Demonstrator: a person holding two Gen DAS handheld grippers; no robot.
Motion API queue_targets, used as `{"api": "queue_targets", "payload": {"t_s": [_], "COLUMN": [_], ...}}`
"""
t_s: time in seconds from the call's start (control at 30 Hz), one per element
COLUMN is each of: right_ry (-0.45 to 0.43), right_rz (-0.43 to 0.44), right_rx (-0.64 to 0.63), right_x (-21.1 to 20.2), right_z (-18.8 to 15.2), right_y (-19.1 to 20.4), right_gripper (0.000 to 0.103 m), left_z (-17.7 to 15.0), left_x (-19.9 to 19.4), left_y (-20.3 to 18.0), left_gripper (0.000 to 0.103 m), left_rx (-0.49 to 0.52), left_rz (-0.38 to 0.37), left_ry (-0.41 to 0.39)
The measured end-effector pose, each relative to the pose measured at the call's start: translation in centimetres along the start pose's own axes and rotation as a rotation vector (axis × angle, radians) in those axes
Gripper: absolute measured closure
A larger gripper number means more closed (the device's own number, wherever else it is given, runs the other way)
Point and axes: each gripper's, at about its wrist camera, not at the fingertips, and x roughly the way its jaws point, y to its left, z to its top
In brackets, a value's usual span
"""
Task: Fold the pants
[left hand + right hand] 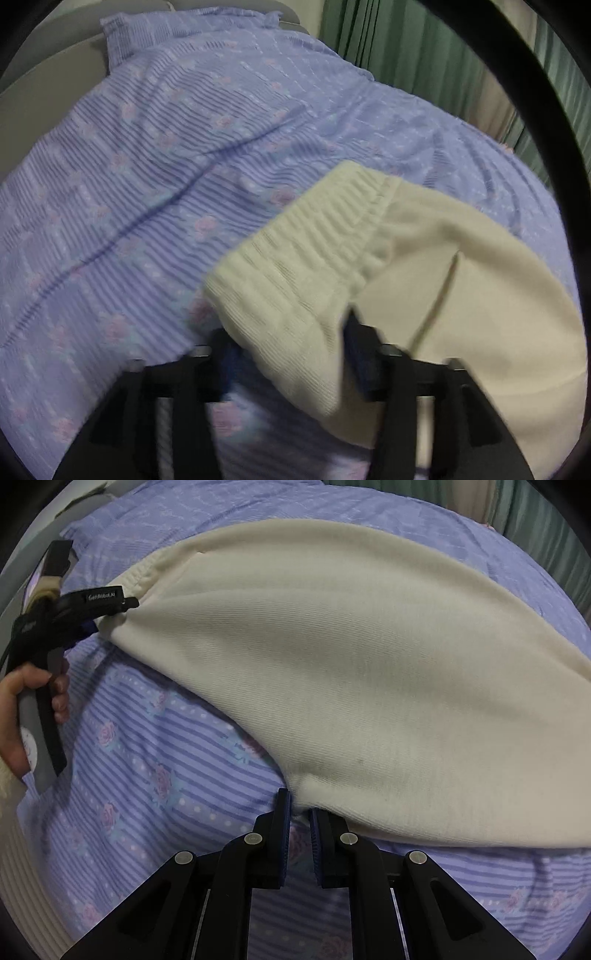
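The right gripper (pixel 298 814) sits lowest in its own view, its 2 blue-padded jaws drawn nearly together and pinching a low edge of the cream pants (pixel 332 664). From that pinch the cloth stretches up and away across the purple striped bedspread (pixel 147 775), which bears a rose print, and the fabric lifts clear of the bedspread along its near side.

At the far left end of the pants, the left gripper (pixel 110 614) meets the ribbed waistband (pixel 295 266). In the left wrist view its 2 jaws stand wide apart with the waistband corner lying between them; the picture is blurred there, so whether the pads press on the cloth cannot be told. A hand (pixel 22 716) wraps the handle of that gripper, left of the pants.

Beyond the pants, past the far edge of the bedspread, hangs a green curtain (pixel 388 55).
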Motion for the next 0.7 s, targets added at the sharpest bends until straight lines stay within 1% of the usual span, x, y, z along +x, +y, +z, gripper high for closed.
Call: {"api": "queue_targets", "payload": {"t_s": [0.03,0.07,0.1,0.13,0.17,0.2,0.23,0.3,0.33,0.4,0.43,0.47,0.5,0.53,0.57,0.6,0.63,0.7], "right_ry": [0.006,0.014,0.016,0.017,0.018,0.015,0.004,-0.038,-0.064,-0.142,-0.165,-0.186,-0.209,-0.253,-0.277,-0.306,-0.324,-0.330], "right_rz": [-0.003,-0.008,-0.016,-0.010,0.013,0.048,0.084,0.135,0.130,0.104,0.084,0.053,0.035,0.007,-0.016,-0.027,-0.033,-0.055], "right_rx": [0.000,-0.005,-0.006,-0.003,0.006,0.027,0.050,0.085,0.093,0.100,0.097,0.089,0.084,0.091,0.102,0.108,0.109,0.126], "right_x": [-0.2,-0.5,-1.0,-1.5,-2.6,-3.8,-5.0,-7.4,-8.2,-9.4,-9.6,-9.7,-9.7,-9.7,-9.5,-9.2,-8.9,-8.1], "right_z": [0.1,0.2,0.3,0.3,0.4,0.5,0.6,1.5,2.1,3.9,4.5,5.6,6.4,7.6,8.7,10.0,10.7,12.8], "right_y": [0.1,0.2,0.3,0.5,0.6,0.8,1.0,1.5,1.7,2.4,2.3,2.7,2.7,3.0,3.3,3.6,4.2,4.5], "right_gripper": [0.090,0.088,0.087,0.077,0.067,0.064,0.063,0.062,0.058,0.056,0.056,0.056,0.056,0.056,0.056,0.056,0.056,0.056], "left_z": [0.1,0.5,0.8,1.0,1.3,1.8,2.3,3.9,4.7,6.3,7.1,7.8,8.6,9.2,10.0,10.5,10.9,11.4], "left_x": [-0.6,-1.8,-3.0,-4.4,-5.4,-7.4,-8.2,-9.7,-9.8,-8.9,-8.3,-7.2,-5.6,-4.2,-2.3,-0.9,0.4,2.3], "left_y": [-0.3,-0.8,-1.2,-1.4,-1.4,-1.3,-0.8,-0.5,-0.3,0.0,0.1,0.2,0.2,0.2,0.4,0.4,0.4,0.5], "left_gripper": [0.020,0.016,0.016,0.017,0.013,0.007,0.004,0.003,0.003,0.003,0.004,0.007,0.011,0.015,0.021,0.024,0.026,0.035], "left_rx": [0.032,0.099,0.155,0.199,0.223,0.256,0.270,0.304,0.322,0.356,0.372,0.380,0.385,0.382,0.370,0.359,0.350,0.335], "left_rz": [0.038,0.082,0.087,0.093,0.103,0.098,0.078,0.019,-0.013,-0.100,-0.142,-0.179,-0.229,-0.257,-0.288,-0.317,-0.342,-0.401], "left_ry": [-0.013,-0.040,-0.067,-0.092,-0.119,-0.174,-0.193,-0.218,-0.213,-0.181,-0.159,-0.130,-0.079,-0.038,0.015,0.058,0.098,0.170]}}
